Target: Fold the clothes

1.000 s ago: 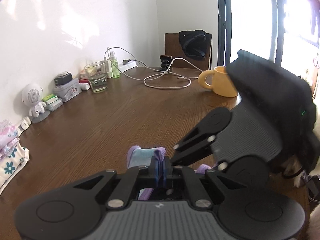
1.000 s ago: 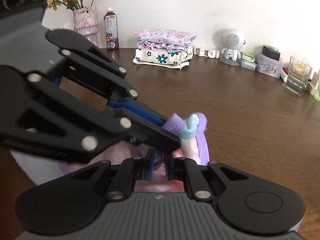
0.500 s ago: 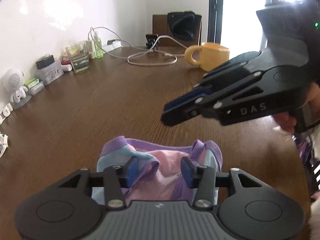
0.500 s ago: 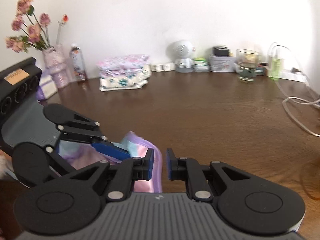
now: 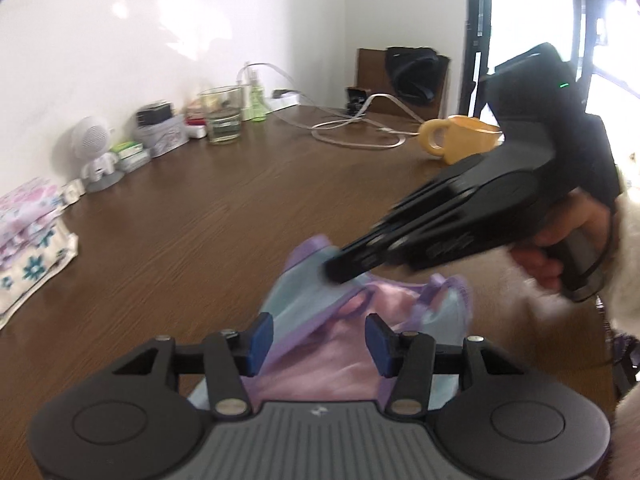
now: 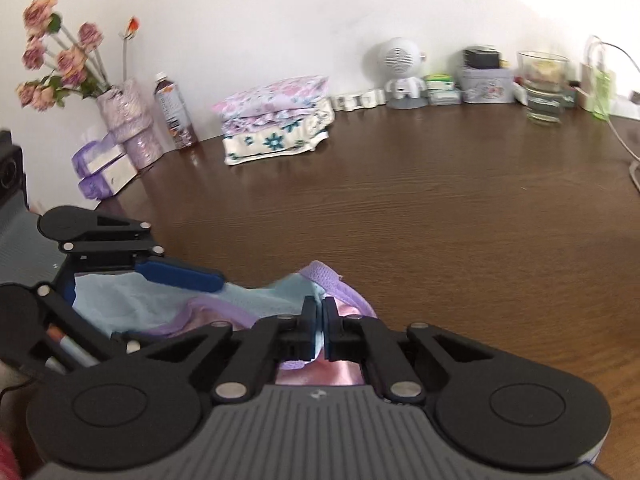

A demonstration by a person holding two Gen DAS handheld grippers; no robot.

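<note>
Right tongs [image 6: 319, 330] clenched on the garment's [image 5: 320, 312] blue edge, left tongs [image 5: 316, 340] spread wide above it on the counter [image 6: 440, 220]; thin pinch, a tug could slip the fabric free

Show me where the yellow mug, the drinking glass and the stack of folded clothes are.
yellow mug [image 5: 464, 142]: left wrist view, on its side wall.
drinking glass [image 6: 543, 88]: right wrist view, on its middle.
stack of folded clothes [image 6: 276, 120]: right wrist view, on its front.

No legible txt; bottle [image 6: 175, 114] label, right gripper [image 5: 340, 270] marking blurred.
</note>
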